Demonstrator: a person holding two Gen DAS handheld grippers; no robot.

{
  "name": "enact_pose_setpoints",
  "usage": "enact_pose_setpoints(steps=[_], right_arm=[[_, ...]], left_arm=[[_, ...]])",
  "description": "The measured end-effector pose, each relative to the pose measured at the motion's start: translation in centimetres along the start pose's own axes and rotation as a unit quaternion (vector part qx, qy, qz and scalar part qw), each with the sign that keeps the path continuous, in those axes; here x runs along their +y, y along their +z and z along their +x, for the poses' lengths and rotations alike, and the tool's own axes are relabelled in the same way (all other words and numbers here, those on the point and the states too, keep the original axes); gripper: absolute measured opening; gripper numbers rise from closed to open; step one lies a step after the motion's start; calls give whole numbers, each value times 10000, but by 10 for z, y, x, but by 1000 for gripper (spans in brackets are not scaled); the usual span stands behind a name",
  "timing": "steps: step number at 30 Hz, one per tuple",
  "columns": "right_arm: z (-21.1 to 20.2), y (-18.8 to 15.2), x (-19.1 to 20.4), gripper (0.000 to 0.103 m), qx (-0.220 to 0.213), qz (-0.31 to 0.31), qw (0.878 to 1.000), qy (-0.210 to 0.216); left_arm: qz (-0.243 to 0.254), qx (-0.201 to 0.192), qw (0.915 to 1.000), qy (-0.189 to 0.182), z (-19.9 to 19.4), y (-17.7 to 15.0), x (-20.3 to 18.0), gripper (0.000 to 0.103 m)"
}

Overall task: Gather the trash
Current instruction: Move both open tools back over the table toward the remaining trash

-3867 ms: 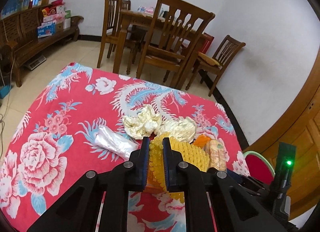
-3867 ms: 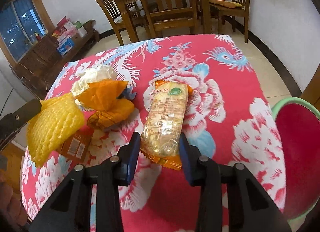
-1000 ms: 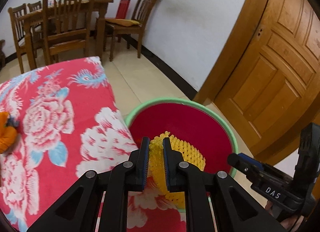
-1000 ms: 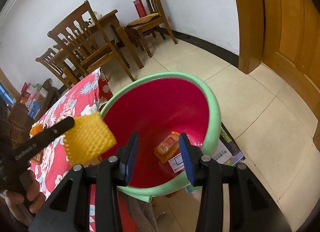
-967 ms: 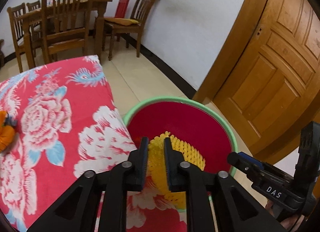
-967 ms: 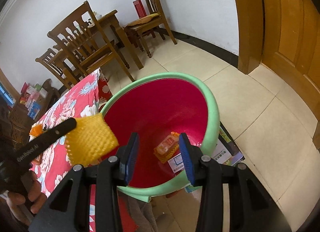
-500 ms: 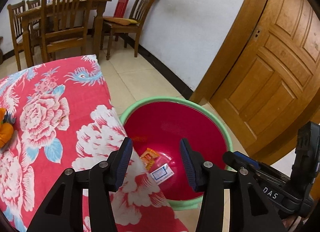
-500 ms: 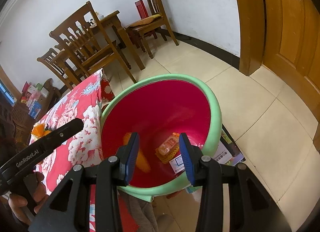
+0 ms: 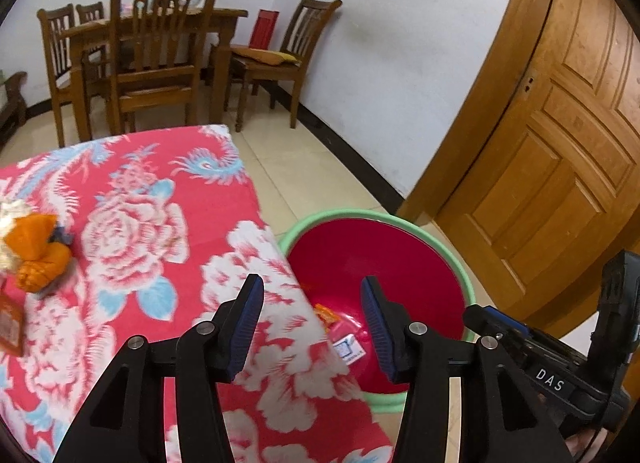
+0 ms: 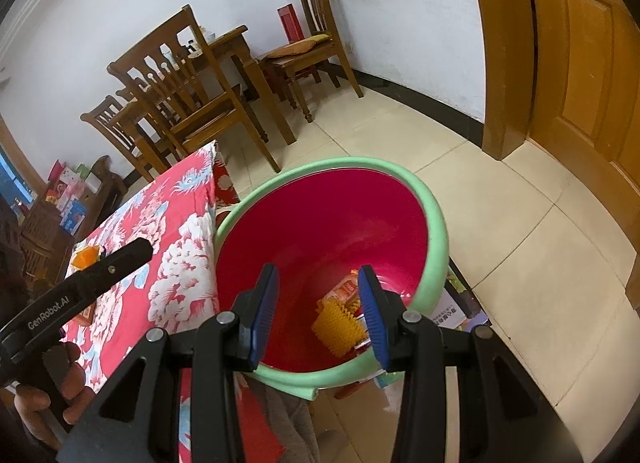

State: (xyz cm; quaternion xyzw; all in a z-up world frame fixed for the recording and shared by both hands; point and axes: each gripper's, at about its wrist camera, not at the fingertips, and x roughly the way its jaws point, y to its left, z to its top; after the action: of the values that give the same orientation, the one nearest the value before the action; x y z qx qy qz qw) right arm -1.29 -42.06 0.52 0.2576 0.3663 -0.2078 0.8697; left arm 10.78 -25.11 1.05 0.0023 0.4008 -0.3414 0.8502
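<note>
1. Your left tongs are spread wide and hold nothing; they hang over the tabletop's right edge, where it meets the bin.
2. Your right tongs are also spread and empty, poised above the bin's open mouth.
3. The yellow foam net lies at the bottom of the bin, below and between the right tongs' 2 fingers, apart from both pads.
4. An orange snack wrapper lies just beside the net on the bin floor; from the left view, part of that wrapper and a white label show between the left tongs' fingers.
5. On the flowered tabletop, well to the left of your left tongs, crumpled orange trash lies next to some pale crumpled paper, with a flat packet near the left edge.
6. The bin stands on the tiled floor, touching the tabletop's cloth edge.
</note>
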Motion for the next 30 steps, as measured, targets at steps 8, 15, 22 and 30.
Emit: enact_pose_setpoints(steps=[8, 15, 22, 30], right_arm=[[0, -1, 31, 44, 33, -292, 9993, 220], [3, -7, 64, 45, 153, -591, 9970, 469], [7, -13, 94, 45, 257, -842, 9937, 698], [13, -20, 124, 46, 384, -1090, 9895, 867]], left_arm=[[-131, -212, 9989, 386, -30, -2, 25, 52], [-334, -305, 9964, 713, -53, -9, 52, 52], [-618, -401, 9926, 970, -70, -16, 79, 55], [-999, -529, 9853, 1278, -87, -22, 114, 68]])
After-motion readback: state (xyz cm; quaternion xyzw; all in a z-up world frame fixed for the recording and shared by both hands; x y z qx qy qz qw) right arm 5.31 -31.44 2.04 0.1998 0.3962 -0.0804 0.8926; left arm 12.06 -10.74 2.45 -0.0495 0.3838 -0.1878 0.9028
